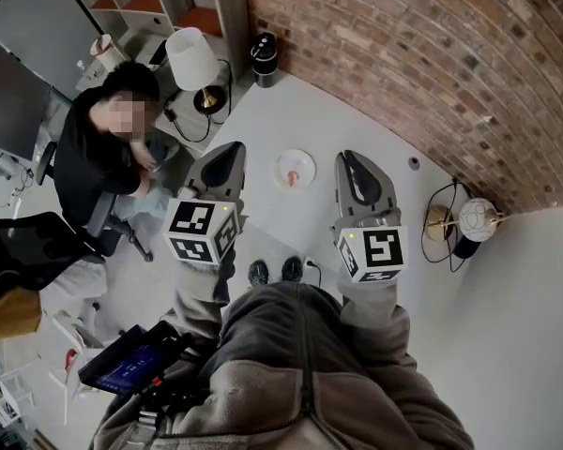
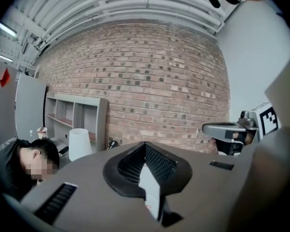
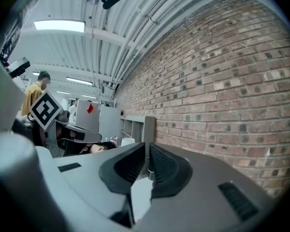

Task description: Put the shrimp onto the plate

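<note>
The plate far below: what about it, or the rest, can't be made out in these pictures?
plate: head view only; too small to tell whether the pink thing on it is the shrimp.
Both gripper views: aimed at the brick wall; plate out of frame.
Seated person: face under mosaic.

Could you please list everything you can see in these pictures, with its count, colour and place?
plate: one, white, on the white surface ahead of both grippers.
shrimp: one, orange-pink, lying on the plate.
table lamp: one, white shade, brass base, far left of the surface.
cylinder: one, black, by the brick wall.
globe: one, white, on a wire stand, at the right.
brick wall: one, red-brown, behind the surface.
seated person: one, black top, at the left.
shoes: two, dark, the wearer's own.
left gripper: one, grey, jaws together, empty.
right gripper: one, grey, jaws together, empty.
</note>
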`<action>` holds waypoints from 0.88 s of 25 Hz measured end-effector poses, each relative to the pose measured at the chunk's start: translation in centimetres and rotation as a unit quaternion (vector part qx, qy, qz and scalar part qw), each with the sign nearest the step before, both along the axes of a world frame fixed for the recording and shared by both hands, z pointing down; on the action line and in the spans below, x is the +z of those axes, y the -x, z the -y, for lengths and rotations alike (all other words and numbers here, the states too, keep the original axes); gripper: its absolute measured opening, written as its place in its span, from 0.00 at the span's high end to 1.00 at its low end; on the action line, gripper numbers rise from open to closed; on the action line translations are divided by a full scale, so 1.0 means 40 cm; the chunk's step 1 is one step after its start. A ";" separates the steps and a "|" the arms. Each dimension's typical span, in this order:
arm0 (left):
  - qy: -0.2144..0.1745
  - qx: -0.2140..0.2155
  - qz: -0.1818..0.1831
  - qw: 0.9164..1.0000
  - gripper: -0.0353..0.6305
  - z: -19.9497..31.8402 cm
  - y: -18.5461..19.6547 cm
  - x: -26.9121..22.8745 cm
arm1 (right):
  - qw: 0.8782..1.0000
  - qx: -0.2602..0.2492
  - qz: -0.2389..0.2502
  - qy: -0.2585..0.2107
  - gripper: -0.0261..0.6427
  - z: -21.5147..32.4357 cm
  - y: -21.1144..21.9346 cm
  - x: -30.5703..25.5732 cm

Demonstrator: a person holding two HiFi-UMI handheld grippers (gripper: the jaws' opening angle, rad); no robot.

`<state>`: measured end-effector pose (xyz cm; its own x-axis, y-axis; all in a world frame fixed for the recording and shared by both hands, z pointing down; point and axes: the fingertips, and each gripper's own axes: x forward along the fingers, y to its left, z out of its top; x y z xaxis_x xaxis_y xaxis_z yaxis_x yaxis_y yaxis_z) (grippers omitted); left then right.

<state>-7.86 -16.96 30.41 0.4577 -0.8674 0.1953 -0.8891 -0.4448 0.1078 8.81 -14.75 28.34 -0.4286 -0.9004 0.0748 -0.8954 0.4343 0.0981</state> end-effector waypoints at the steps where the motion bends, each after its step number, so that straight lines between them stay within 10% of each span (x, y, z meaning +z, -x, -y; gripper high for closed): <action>1: -0.010 0.002 -0.002 1.000 0.94 0.003 -0.007 -0.020 | 1.000 0.000 -0.005 -0.010 0.92 0.000 0.002 -0.018; 22: -0.120 0.021 0.004 0.993 0.94 0.010 -0.070 -0.255 | 0.994 0.020 0.040 -0.104 0.96 0.003 -0.013 -0.242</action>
